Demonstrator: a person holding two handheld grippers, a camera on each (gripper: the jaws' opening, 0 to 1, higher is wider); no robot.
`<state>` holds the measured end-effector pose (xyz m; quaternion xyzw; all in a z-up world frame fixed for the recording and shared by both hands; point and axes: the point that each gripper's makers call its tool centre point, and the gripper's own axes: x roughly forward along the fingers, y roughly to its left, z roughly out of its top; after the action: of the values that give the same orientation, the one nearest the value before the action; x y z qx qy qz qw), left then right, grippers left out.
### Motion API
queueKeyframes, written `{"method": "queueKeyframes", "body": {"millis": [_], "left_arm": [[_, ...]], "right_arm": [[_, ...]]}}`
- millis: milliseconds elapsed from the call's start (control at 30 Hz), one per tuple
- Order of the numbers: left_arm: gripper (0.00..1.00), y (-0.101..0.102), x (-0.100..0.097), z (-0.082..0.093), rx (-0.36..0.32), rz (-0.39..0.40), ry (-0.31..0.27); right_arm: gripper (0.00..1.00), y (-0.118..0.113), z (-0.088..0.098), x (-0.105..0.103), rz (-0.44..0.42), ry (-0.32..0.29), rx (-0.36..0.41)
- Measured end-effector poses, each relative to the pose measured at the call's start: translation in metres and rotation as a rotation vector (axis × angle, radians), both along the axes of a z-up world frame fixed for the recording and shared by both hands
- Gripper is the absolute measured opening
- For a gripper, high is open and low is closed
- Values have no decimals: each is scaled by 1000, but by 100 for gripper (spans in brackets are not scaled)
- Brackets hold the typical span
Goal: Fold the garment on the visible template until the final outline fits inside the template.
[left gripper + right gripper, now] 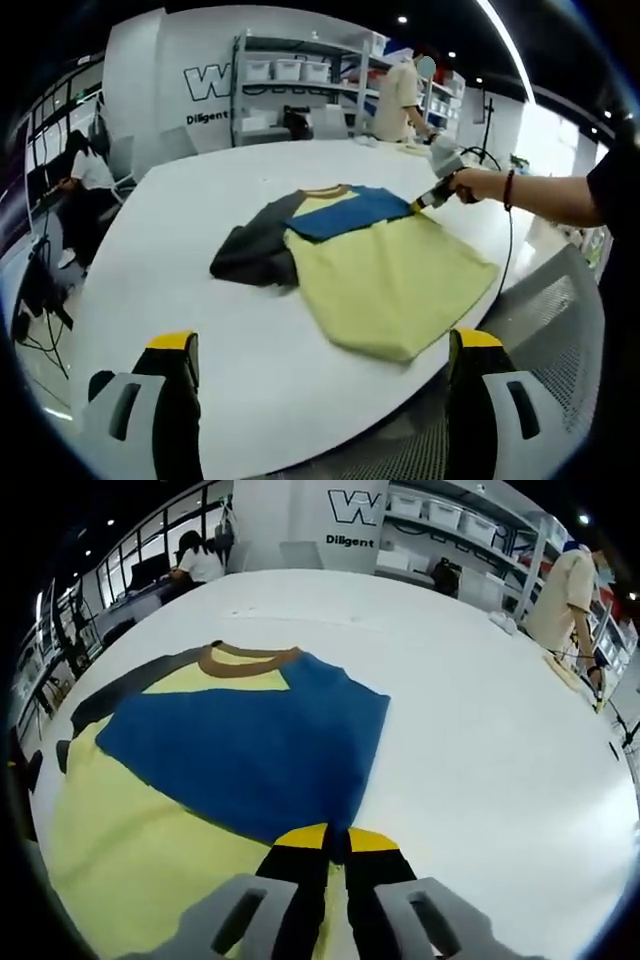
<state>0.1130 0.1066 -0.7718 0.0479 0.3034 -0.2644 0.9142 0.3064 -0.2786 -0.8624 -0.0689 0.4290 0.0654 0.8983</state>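
Garment [385,275] lies partly folded on the white surface [200,230], yellow body, blue panel, dark sleeve. Right claw [336,842], held by an outstretched hand [478,185], is clamped on the blue fabric's edge. Left claw [322,350] hangs wide, clear of the cloth.

Shelving [300,75] (bins), seated person [85,185].
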Motion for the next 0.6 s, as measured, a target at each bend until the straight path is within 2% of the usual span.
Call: {"method": "queueKeyframes", "body": {"millis": [100,200,367,600], "left_arm": [[97,2,2,2,9,10,-17],[96,3,7,3,-14,17,-17],[95,1,22,4,-52,20,-24],[94,1,37,4,-54,21,-20]], "right_arm": [[0,-8,0,0,-16,-9,-3],[0,-13,-1,0,-30,-22,9],[0,-15,-1,1,-30,-23,9],[0,-15,-2,2,-24,-25,14]]}}
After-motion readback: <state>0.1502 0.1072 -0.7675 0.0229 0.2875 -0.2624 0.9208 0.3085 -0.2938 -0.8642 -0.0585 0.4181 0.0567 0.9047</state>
